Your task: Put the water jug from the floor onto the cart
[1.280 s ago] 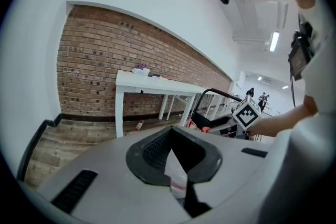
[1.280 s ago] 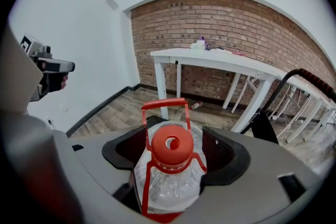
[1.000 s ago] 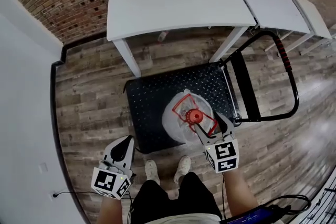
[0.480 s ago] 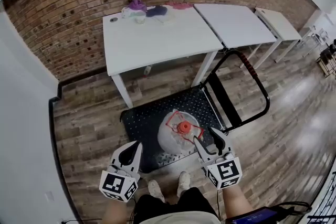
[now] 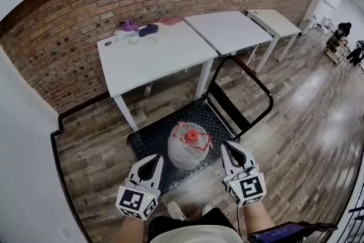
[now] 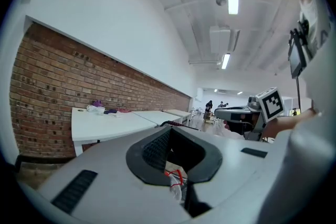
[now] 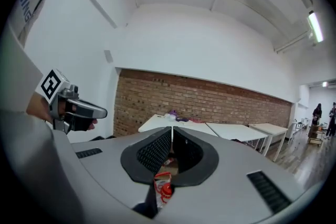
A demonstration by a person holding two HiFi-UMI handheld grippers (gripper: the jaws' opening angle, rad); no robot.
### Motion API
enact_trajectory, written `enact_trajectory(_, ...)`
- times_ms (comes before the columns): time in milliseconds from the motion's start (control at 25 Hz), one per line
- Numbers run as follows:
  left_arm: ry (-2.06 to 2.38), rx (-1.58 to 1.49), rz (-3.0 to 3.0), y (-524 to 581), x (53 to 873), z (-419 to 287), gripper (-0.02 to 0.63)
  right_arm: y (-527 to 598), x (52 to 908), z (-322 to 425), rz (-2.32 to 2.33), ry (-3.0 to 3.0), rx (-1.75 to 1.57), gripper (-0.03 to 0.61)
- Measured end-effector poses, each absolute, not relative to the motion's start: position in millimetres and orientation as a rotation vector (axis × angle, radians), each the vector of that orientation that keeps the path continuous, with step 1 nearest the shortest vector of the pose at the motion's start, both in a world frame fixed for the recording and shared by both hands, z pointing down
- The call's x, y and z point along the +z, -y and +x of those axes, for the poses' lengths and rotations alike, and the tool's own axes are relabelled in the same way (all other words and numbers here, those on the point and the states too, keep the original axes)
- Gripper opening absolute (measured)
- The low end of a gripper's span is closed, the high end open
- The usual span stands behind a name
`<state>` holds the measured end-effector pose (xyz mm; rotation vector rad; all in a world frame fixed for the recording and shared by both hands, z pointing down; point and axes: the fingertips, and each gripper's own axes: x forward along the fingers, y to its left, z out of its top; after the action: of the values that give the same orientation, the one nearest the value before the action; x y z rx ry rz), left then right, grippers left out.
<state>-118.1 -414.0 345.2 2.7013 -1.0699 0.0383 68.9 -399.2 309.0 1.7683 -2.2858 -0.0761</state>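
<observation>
The water jug (image 5: 189, 145), clear with a red cap and red handle, stands upright on the black cart deck (image 5: 149, 139). My left gripper (image 5: 157, 159) hangs shut to the jug's lower left, apart from it. Just right of the jug is my right gripper (image 5: 226, 145), shut with nothing between its jaws. In the left gripper view the jaws (image 6: 170, 130) meet, and a bit of the jug (image 6: 176, 186) shows below them. The right gripper view shows its jaws (image 7: 172, 128) closed above the jug's red cap (image 7: 166, 190).
The cart's folding handle (image 5: 251, 73) rises at its right end. White tables (image 5: 153, 54) line the brick wall, with small purple and dark items (image 5: 136, 30) on the left one. Wood floor lies all around, and my shoes (image 5: 176, 211) stand in front of the cart.
The right gripper, open at the jug's red handle a second ago, has let go, risen and shut. The left gripper has risen too. The head view now looks farther into the room.
</observation>
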Motion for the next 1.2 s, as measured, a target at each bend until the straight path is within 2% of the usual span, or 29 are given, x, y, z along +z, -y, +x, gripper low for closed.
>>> enact_trajectory(600,1.184,0.006,2.71,331,313,-88,-0.002,313,299,114,1.785,2.385,0.0,0.003)
enact_trajectory(1200,1.256,0.062,2.777,192,288,-7,-0.002,184,263,181,1.749,2.523,-0.074,0.002)
